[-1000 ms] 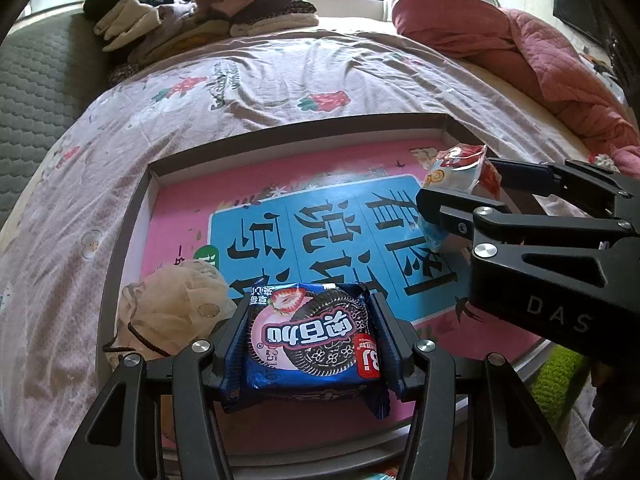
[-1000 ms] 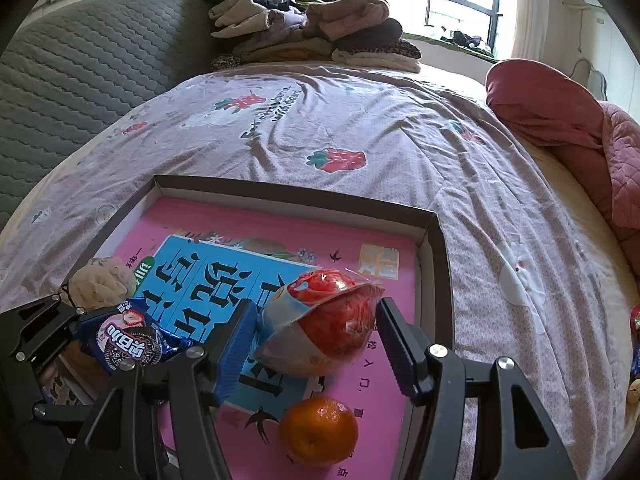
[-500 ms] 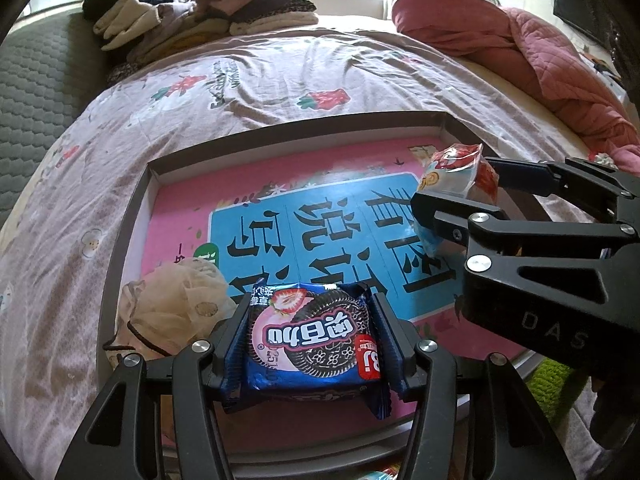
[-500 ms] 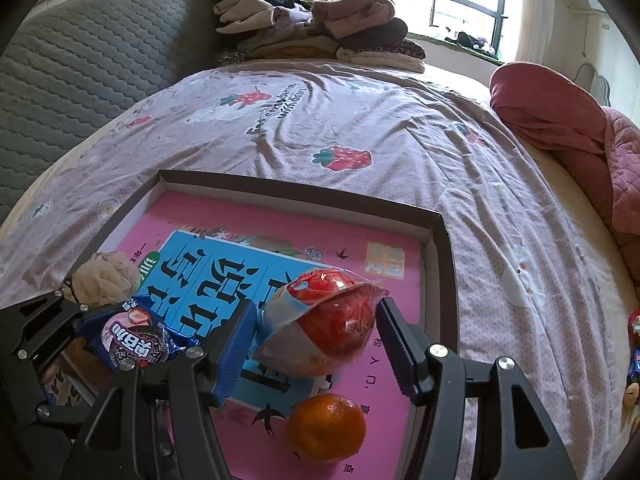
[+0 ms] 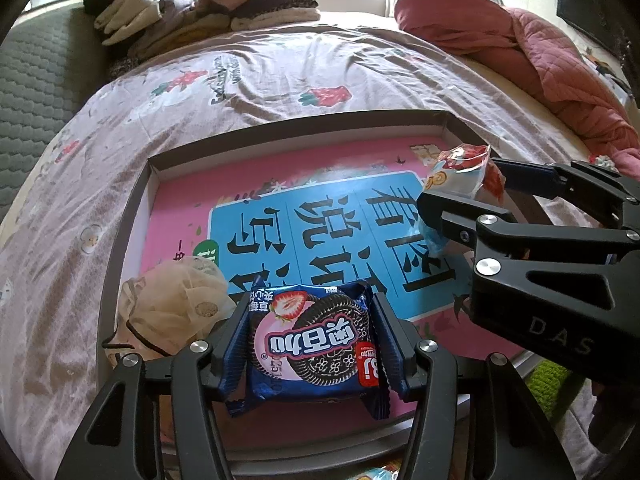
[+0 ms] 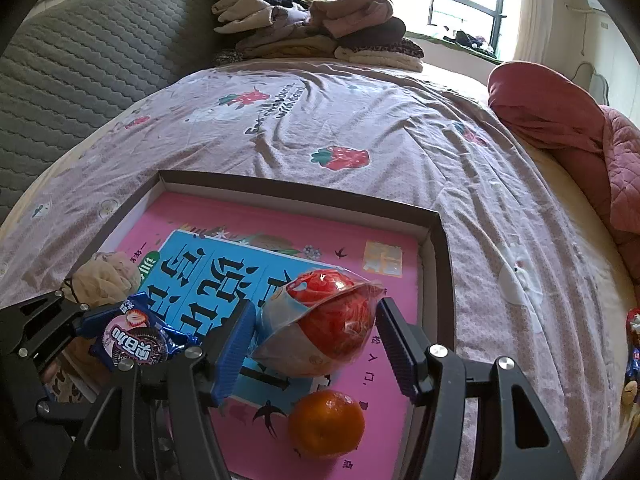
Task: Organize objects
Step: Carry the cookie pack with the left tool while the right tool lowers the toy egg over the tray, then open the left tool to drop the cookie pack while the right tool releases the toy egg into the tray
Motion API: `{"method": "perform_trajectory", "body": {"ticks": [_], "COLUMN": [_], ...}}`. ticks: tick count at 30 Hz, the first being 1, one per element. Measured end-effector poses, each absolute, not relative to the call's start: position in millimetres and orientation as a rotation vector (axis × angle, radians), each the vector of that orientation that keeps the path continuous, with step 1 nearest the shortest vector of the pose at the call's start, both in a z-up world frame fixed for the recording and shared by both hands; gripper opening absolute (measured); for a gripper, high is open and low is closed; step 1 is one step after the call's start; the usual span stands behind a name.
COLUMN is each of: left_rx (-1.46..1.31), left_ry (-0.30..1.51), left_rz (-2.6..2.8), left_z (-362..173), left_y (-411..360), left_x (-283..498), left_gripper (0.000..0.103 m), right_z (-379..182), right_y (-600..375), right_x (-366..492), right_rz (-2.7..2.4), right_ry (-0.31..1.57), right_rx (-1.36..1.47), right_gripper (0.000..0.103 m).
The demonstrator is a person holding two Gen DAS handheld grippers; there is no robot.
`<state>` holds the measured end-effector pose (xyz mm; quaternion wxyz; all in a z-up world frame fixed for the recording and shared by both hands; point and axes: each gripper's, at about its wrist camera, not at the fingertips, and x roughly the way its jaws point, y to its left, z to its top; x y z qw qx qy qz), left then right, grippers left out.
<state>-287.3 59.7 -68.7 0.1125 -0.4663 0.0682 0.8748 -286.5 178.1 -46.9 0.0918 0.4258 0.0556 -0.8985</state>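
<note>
2 grippers, each clamped on a snack, above a shallow box on a bed.

Nearest, the left gripper point(image 5: 312, 344) squeezes a blue cookie packet point(image 5: 310, 346) between both pads, over the box's near edge. Just left of it a beige mesh pouch point(image 5: 176, 304) lies in the box point(image 5: 280, 128). The right gripper point(image 6: 316, 332) pinches a red-and-white snack bag point(image 6: 324, 320), held above the pink-and-blue booklet point(image 6: 208, 268) lining the box; an orange point(image 6: 326, 424) rests on the booklet below the bag. Farther off, strawberry-print bedding point(image 6: 340, 120), a pink quilt point(image 5: 540, 48) and folded clothes point(image 6: 312, 28).
</note>
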Motion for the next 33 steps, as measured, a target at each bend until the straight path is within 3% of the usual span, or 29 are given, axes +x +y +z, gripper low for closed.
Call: {"method": "perform_trajectory", "body": {"ticks": [6,14,33], "left_rx": [-1.368,-1.320,-1.210], "left_ry": [0.202,0.168,0.177], "left_rz": [2.573,2.594,2.683], "left_z": [-65.1,-50.5,-0.4], "left_y": [59.9,57.1,50.6], "left_x": [-286.4,-281.2,-249.0], "left_gripper": [0.059,0.068,0.069], "right_z": [-43.9,-34.3,13.1], "right_y": [180.1,183.4,181.6], "right_x": [-284.3,-277.7,-248.1], "right_rz": [-2.680,-2.690,-2.727], "right_ry": [0.171,0.163,0.186], "right_rx": [1.263,1.241,1.117], "right_gripper": [0.062,0.062,0.063]}}
